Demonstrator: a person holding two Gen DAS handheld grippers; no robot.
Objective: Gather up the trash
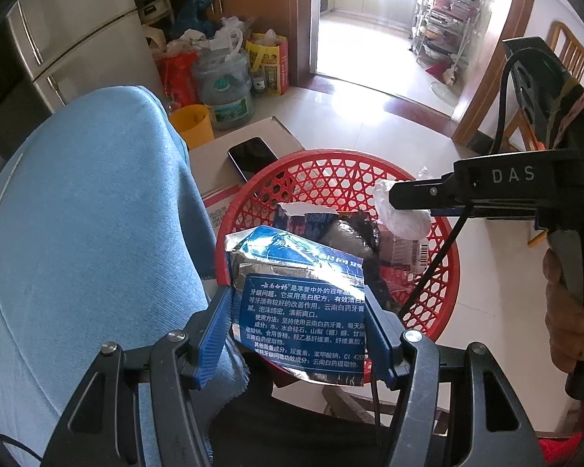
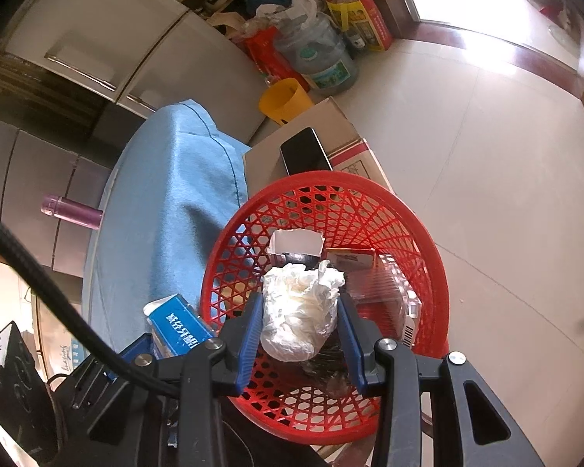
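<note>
My left gripper (image 1: 298, 303) is shut on a crushed blue and silver toothpaste box (image 1: 299, 295) and holds it at the near rim of the red plastic basket (image 1: 444, 295). My right gripper (image 2: 299, 311) is shut on a crumpled white plastic wad (image 2: 298, 311) and holds it above the inside of the red basket (image 2: 428, 233). From the left wrist view the right gripper (image 1: 399, 196) shows side-on with the white wad (image 1: 403, 220) over the basket's far right. Inside the basket lie a torn box (image 2: 296, 245), a small carton (image 2: 350, 258) and a clear package (image 2: 393, 295).
A blue cloth (image 1: 85, 233) covers the table at left. A black phone (image 1: 253, 157) lies on a cardboard box (image 2: 323, 132) behind the basket. A yellow bin (image 2: 282, 101), a water jug (image 2: 323, 60) and bags stand by the fridge (image 1: 78, 31). A wooden chair (image 1: 572, 62) is at right.
</note>
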